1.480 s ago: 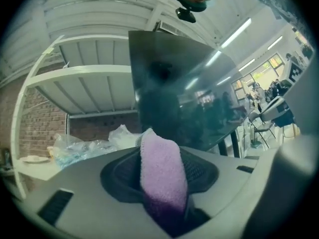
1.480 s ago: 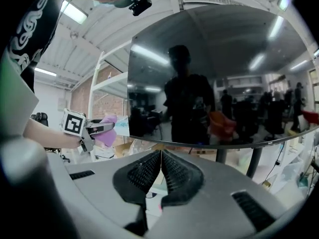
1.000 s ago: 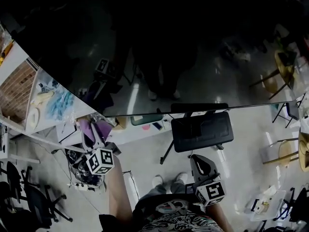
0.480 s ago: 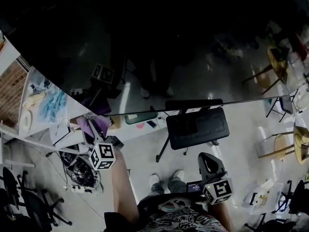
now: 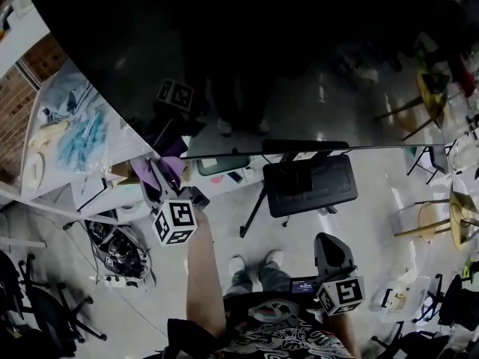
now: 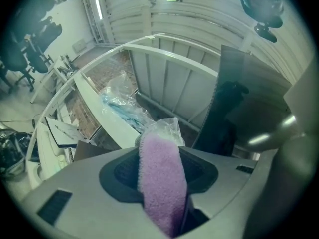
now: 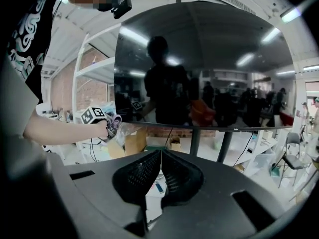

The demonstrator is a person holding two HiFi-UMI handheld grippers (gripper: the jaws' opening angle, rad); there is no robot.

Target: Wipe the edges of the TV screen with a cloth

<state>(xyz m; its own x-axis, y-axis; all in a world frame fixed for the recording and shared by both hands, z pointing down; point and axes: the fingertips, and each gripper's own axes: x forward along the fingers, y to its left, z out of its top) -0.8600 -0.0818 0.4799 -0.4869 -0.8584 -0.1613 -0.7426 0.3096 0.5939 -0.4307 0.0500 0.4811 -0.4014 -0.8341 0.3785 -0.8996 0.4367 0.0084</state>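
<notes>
Left gripper view shows left claw (image 6: 158,151) pinching purple cloth (image 6: 162,183)

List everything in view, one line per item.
TV screen: one, black, upright on a stand.
Cloth: one, purple, by the screen's lower left corner.
Shelf: one, white, left of the TV.
Plastic bag: one, clear with blue contents, on the shelf.
Cardboard box: one, brown, on the floor below the screen.
Left gripper: grey, jaws shut on the cloth.
Right gripper: black, jaws together, empty, held low.
</notes>
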